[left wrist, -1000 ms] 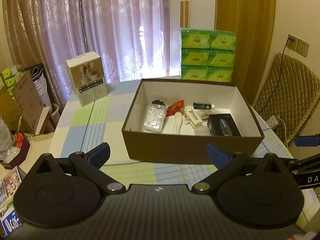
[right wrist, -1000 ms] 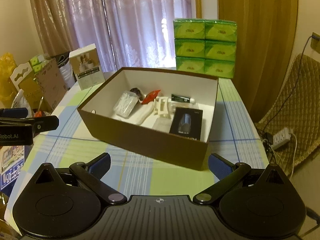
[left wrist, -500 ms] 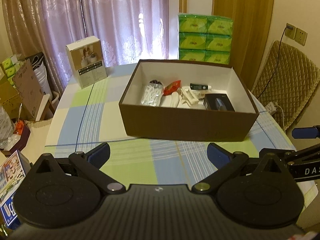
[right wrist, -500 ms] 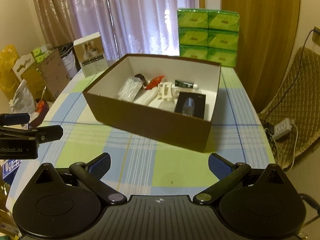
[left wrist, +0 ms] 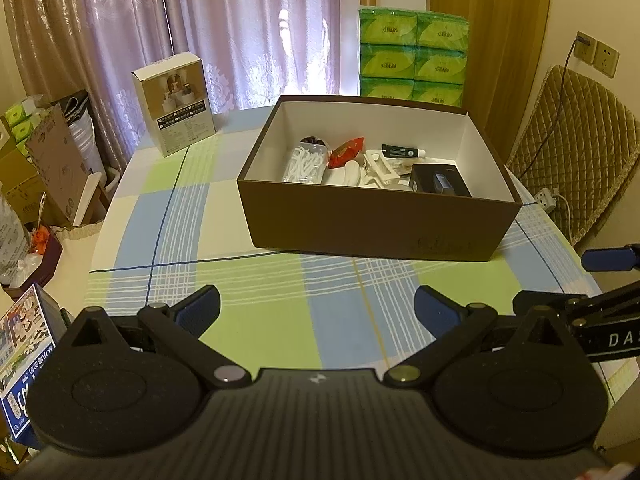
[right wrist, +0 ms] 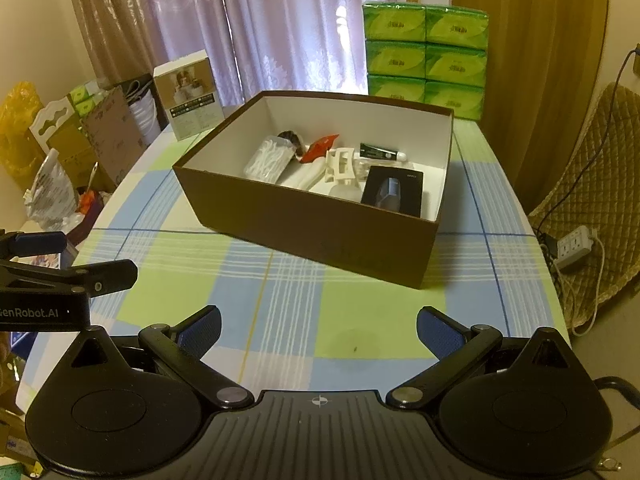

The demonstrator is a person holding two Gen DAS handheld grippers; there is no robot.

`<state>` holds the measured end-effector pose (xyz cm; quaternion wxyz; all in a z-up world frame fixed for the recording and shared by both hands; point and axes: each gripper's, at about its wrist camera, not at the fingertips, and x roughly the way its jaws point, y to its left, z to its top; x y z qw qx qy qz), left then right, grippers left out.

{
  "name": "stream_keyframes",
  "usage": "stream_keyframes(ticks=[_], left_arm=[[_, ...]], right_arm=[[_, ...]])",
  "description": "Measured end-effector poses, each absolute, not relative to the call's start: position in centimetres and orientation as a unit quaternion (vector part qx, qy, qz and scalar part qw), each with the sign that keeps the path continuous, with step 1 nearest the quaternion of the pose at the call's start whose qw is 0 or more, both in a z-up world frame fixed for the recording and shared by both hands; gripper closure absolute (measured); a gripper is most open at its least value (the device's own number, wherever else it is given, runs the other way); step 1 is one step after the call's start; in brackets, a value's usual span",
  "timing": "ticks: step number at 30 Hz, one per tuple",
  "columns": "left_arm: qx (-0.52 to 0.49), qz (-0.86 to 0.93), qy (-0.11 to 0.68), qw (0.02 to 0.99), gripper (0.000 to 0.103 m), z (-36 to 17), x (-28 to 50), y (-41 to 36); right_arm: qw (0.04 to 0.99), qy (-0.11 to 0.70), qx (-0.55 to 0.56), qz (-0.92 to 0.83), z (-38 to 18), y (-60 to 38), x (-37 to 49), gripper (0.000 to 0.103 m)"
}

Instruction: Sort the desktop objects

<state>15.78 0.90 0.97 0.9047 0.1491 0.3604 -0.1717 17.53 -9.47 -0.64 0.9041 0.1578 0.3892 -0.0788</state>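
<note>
A brown cardboard box point(left wrist: 372, 228) point(right wrist: 320, 232) stands on the checked tablecloth point(left wrist: 256, 320). Inside it lie a clear pack of cotton swabs point(left wrist: 304, 162) point(right wrist: 268, 158), a red packet point(left wrist: 346, 152) point(right wrist: 320, 146), a white plastic clip point(left wrist: 378, 164) point(right wrist: 340, 164), a black tube point(left wrist: 402, 151) point(right wrist: 380, 154) and a black carton point(left wrist: 440, 180) point(right wrist: 394, 192). My left gripper point(left wrist: 318, 310) hangs open over the cloth, well short of the box. My right gripper point(right wrist: 319, 326) is open too, nothing between its fingers. Each gripper's blue-tipped fingers show at the other view's edge.
A white product carton point(left wrist: 174, 102) point(right wrist: 188, 94) stands at the table's far left. Green tissue packs point(left wrist: 412, 56) point(right wrist: 426, 56) are stacked behind the box. Cardboard and bags point(left wrist: 44, 168) crowd the floor to the left; a quilted chair point(left wrist: 572, 160) and power strip point(right wrist: 574, 246) are on the right.
Both grippers have drawn back from the box and risen a little, so the box looks smaller and more tablecloth shows in front. Both stay open and empty.
</note>
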Motion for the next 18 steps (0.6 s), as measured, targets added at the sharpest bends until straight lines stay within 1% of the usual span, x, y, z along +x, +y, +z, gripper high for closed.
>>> stream_keyframes(ticks=[18], left_arm=[[0.150,-0.162,0.367,0.904,0.001,0.2,17.6,1.1]], right_arm=[[0.900,0.400,0.158,-0.073,-1.1,-9.4,19.1,0.002]])
